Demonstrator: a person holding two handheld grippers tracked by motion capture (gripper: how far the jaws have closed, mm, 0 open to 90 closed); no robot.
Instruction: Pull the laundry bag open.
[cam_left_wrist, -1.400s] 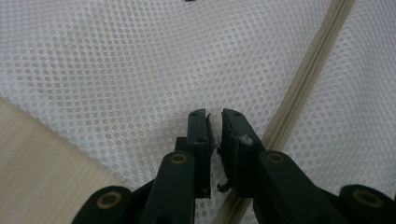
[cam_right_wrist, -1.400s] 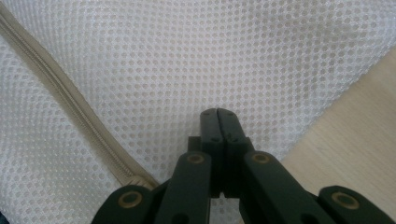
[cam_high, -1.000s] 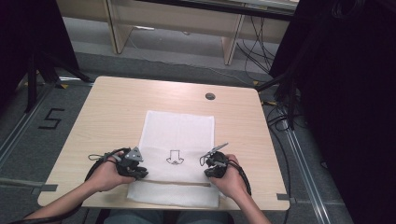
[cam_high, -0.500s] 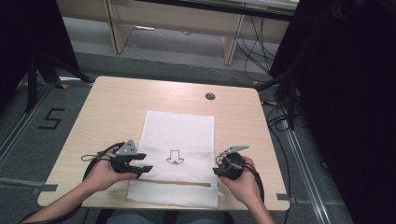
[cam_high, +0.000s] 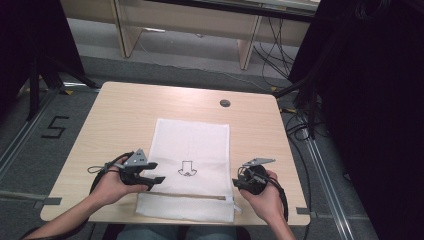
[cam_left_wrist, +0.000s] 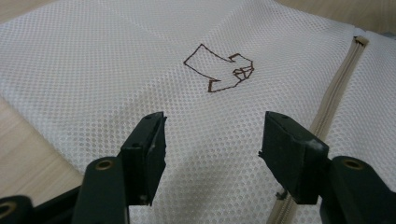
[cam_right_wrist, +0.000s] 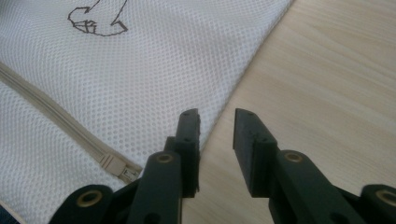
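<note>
A white mesh zip bag (cam_high: 192, 150) lies flat on the wooden table (cam_high: 120, 120), with a brown arrow logo (cam_high: 187, 169) in its middle and a beige zipper (cam_high: 190, 194) across its near end. My left gripper (cam_high: 156, 172) sits at the bag's left edge. In the left gripper view its jaws (cam_left_wrist: 212, 140) have just been opening and stand wide over the mesh (cam_left_wrist: 116, 60), nothing between them. My right gripper (cam_high: 237, 181) is at the bag's right edge. Its jaws (cam_right_wrist: 217, 126) have just been closing, a narrow gap left, empty, over the bag's border (cam_right_wrist: 140, 84) and bare wood.
A round cable hole (cam_high: 225, 103) sits at the table's far right. The bag's near end reaches the table's front edge. The zipper pull (cam_right_wrist: 116, 168) lies beside my right gripper. Cables (cam_high: 300, 130) trail on the floor to the right; a "5" mark (cam_high: 55, 127) is on the floor at left.
Both grippers have let go of the bag's near part, which now lies flat. The right one moved rightward off the mesh; the left one stayed and opened.
</note>
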